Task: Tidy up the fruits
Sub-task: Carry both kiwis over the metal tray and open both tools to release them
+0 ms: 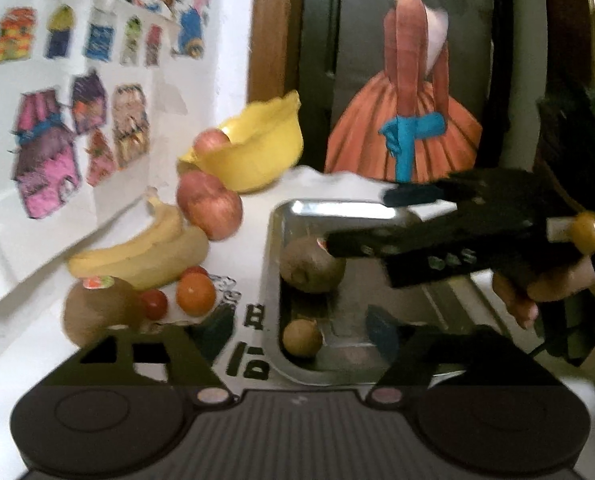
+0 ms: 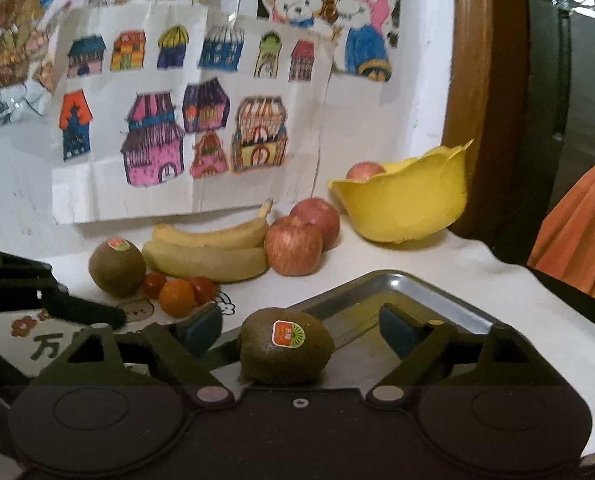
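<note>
Now my right gripper [image 2: 300, 334] has its jaws wide apart around a brown fuzzy kiwi with a red and green sticker [image 2: 286, 346], and neither blue pad [image 2: 201, 328] touches it. This kiwi lies between my fingers inside the shallow steel tray [image 2: 429, 294], near the tray's left rim, so I judge it is set down there for sorting. My left gripper [image 1: 301, 330] is also apart and holds nothing; between its pads, close to the tray's near edge, sits a small round brown fruit [image 1: 302, 337]. Beyond my right jaws, to the left, the unsorted fruits wait together on the white cloth: a second brown kiwi with sticker [image 2: 116, 266], two yellow bananas [image 2: 205, 254], two red apples [image 2: 301, 238], small red tomatoes [image 2: 154, 285] and a small orange fruit [image 2: 176, 297]. Ahead to the right stands a yellow plastic bowl [image 2: 405, 204] with one apple in it. I think the raised rim is the thing to mind when I lift away. The right part of the tray is bare, giving room for more fruits.
</note>
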The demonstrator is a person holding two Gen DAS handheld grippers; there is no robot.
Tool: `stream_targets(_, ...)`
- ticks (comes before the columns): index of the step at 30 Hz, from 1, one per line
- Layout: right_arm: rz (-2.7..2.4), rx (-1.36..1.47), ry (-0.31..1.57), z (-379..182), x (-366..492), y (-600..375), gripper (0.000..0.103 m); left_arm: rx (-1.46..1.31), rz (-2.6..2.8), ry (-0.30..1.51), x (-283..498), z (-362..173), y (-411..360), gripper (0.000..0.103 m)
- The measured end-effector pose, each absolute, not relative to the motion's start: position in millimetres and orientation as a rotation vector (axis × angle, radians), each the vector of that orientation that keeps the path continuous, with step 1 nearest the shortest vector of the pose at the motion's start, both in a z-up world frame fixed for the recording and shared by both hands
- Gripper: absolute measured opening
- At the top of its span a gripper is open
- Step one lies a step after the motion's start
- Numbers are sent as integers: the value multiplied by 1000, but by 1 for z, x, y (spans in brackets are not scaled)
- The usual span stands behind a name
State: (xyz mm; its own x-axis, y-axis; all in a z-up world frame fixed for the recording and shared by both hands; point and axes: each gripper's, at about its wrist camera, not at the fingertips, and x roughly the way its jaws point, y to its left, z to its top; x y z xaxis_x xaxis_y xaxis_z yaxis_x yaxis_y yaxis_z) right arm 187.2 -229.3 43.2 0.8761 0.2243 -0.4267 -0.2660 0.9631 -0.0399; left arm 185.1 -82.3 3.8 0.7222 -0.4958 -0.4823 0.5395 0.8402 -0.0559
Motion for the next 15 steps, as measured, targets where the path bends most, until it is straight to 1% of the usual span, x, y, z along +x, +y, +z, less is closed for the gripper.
stream_targets(2, 242, -104, 401, 50, 171, -230, 98, 72, -547, 466, 174, 10, -73, 93)
stream_targets(5, 224, -93, 359, 62, 145, -232, 102, 55, -516, 429, 161, 17, -61, 99)
stream_targets(6, 220, -87, 347, 66, 136, -232, 102, 49, -507, 417, 155, 20, -57, 101)
stream_targets(11, 189, -72, 286, 82, 84, -223, 102, 40, -468, 366, 127, 32, -34, 103)
stream_targets(15, 154, -79, 282, 84, 50, -207, 102, 32, -442, 361, 110, 34, -17, 103)
